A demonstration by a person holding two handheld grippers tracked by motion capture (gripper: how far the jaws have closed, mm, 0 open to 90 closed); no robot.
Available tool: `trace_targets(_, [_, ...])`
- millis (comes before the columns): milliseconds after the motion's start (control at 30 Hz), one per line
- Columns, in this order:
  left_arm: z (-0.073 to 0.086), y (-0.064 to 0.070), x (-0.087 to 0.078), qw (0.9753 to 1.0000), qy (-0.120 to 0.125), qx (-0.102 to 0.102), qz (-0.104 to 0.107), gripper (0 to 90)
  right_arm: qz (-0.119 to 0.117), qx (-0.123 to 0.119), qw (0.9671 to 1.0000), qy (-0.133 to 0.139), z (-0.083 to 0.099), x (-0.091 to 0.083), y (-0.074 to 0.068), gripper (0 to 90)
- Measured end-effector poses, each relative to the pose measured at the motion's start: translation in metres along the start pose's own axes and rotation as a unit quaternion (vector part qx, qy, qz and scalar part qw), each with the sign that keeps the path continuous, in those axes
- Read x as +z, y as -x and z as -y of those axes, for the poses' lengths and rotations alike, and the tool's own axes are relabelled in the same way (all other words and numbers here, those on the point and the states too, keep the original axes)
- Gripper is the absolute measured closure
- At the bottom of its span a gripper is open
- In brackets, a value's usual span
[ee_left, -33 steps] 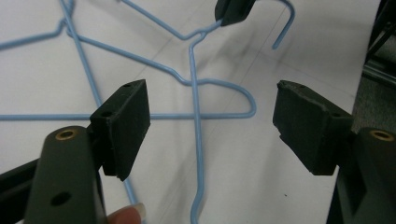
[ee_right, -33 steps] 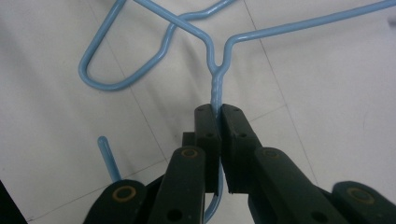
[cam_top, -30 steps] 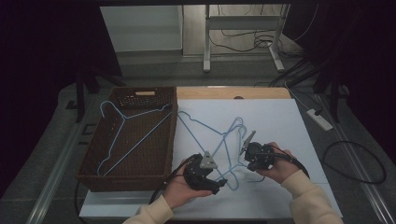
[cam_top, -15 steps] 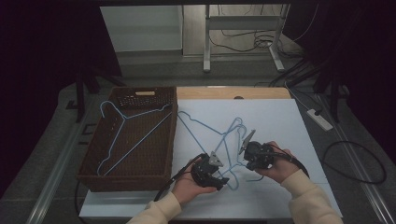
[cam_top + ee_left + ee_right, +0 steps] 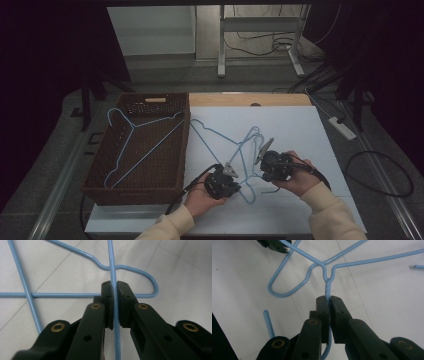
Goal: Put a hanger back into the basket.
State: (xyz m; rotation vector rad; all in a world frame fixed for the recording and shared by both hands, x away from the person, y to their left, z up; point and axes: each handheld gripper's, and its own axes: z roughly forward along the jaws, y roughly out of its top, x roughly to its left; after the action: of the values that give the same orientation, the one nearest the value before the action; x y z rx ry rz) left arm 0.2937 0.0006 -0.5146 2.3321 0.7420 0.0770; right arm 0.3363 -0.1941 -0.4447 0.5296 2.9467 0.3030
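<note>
We see the left gripper (image 5: 114, 305) clamped on a thin light-blue wire hanger (image 5: 75, 294), the right gripper (image 5: 327, 315) on another hanger's twisted neck (image 5: 328, 287).

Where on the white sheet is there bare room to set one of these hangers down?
The white sheet is bare at its far right, beyond the right gripper. Its middle is crowded with tangled blue hangers. The basket already holds one hanger.

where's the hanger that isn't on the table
In the high view, that blue hanger lies across the brown basket at the left of the table, its hook toward the basket's far left corner.
</note>
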Motion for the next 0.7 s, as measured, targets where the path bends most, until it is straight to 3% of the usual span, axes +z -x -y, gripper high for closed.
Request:
trace_targets(67, [0.000, -0.001, -0.002, 1.0000, 0.001, 0.001, -0.009, 85.0, 0.005, 0.003, 0.9999, 0.014, 0.001, -0.002, 0.000, 82.7])
trace_targets(100, [0.000, -0.002, -0.003, 0.9999, 0.006, -0.003, -0.009, 85.2, 0.011, 0.008, 0.9994, 0.032, 0.002, -0.003, 0.001, 75.6])
trace_targets(133, [0.001, -0.003, -0.005, 0.9999, 0.009, -0.003, -0.011, 85.2, 0.022, 0.025, 0.9978, 0.058, 0.004, -0.006, 0.003, 65.6])
trace_targets(200, [0.001, -0.004, -0.007, 0.9997, 0.015, -0.004, -0.017, 85.3, 0.036, 0.049, 0.9928, 0.103, 0.008, -0.010, 0.007, 54.7])
trace_targets(233, [0.001, -0.004, -0.008, 0.9996, 0.019, -0.004, -0.019, 85.4, 0.039, 0.064, 0.9882, 0.133, 0.011, -0.013, 0.009, 51.2])
trace_targets(267, [0.002, -0.003, -0.009, 0.9996, 0.021, -0.004, -0.021, 85.4, 0.051, 0.086, 0.9802, 0.171, 0.016, -0.016, 0.012, 46.6])
trace_targets(300, [0.002, -0.003, -0.010, 0.9995, 0.023, -0.004, -0.023, 85.4, 0.059, 0.097, 0.9750, 0.191, 0.019, -0.018, 0.014, 43.1])
trace_targets(333, [0.002, -0.003, -0.010, 0.9994, 0.024, -0.004, -0.024, 85.4, 0.069, 0.125, 0.9631, 0.228, 0.026, -0.022, 0.018, 41.8])
trace_targets(367, [0.003, -0.003, -0.011, 0.9992, 0.028, -0.006, -0.026, 85.4, 0.070, 0.136, 0.9572, 0.246, 0.031, -0.024, 0.021, 41.6])
trace_targets(400, [0.003, -0.003, -0.012, 0.9992, 0.028, -0.005, -0.028, 85.4, 0.066, 0.155, 0.9475, 0.272, 0.038, -0.027, 0.025, 40.4])
trace_targets(500, [0.004, -0.004, -0.016, 0.9987, 0.037, -0.008, -0.035, 85.4, 0.065, 0.184, 0.9332, 0.302, 0.054, -0.029, 0.032, 37.6])
trace_targets(533, [0.004, -0.004, -0.016, 0.9987, 0.037, -0.008, -0.035, 85.5, 0.065, 0.184, 0.9332, 0.302, 0.054, -0.029, 0.032, 37.6])
trace_targets(567, [0.005, -0.004, -0.019, 0.9982, 0.046, -0.011, -0.038, 85.5, 0.068, 0.190, 0.9295, 0.309, 0.059, -0.029, 0.033, 36.6])
trace_targets(600, [0.004, -0.004, -0.021, 0.9976, 0.055, -0.015, -0.040, 85.5, 0.071, 0.201, 0.9207, 0.327, 0.072, -0.025, 0.033, 35.5])
trace_targets(700, [0.003, -0.004, -0.025, 0.9970, 0.062, -0.015, -0.044, 85.6, 0.085, 0.213, 0.9131, 0.337, 0.084, -0.021, 0.031, 34.0])
